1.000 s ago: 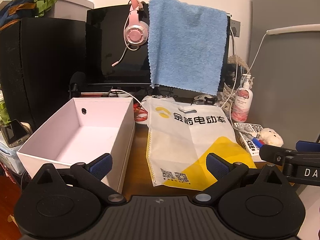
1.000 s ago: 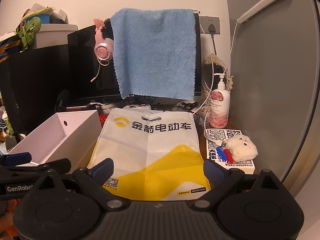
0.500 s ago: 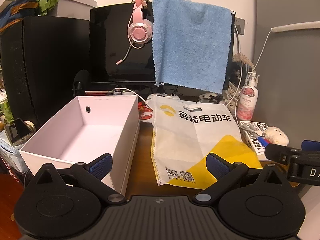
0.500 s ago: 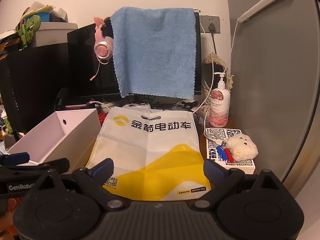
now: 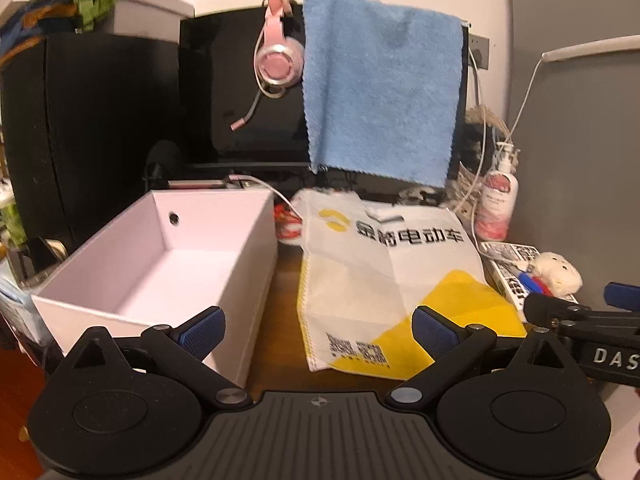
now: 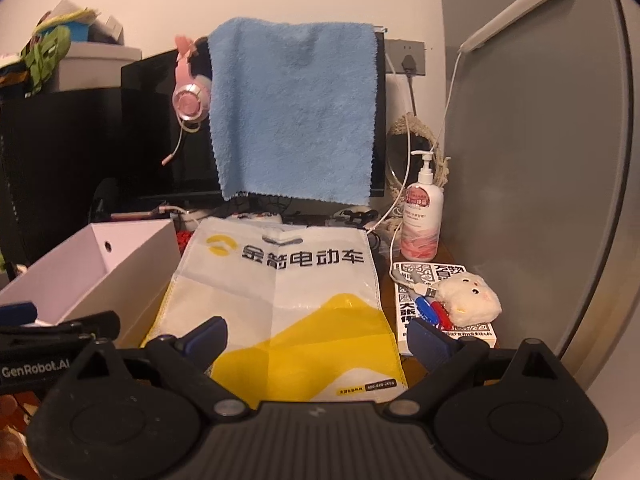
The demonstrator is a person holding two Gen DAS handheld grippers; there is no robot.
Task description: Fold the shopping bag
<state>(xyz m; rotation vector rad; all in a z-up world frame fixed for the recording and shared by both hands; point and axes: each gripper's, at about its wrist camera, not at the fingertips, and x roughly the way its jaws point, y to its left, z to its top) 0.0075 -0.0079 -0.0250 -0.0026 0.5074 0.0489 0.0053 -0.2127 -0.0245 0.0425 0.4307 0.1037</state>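
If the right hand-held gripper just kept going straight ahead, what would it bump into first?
Probably the shopping bag. The right hand-held gripper is open and points over the bag lying flat on the desk. If it passed above the bag, the blue towel would come next, though depth is hard to judge.

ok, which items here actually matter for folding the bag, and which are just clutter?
Job:
shopping bag, flat on the desk, unfolded
left tool, open, empty
right tool, open, empty

Clutter:
white box, left of the bag
blue towel over the monitor
pink headset
pump bottle
plush toy on the booklet
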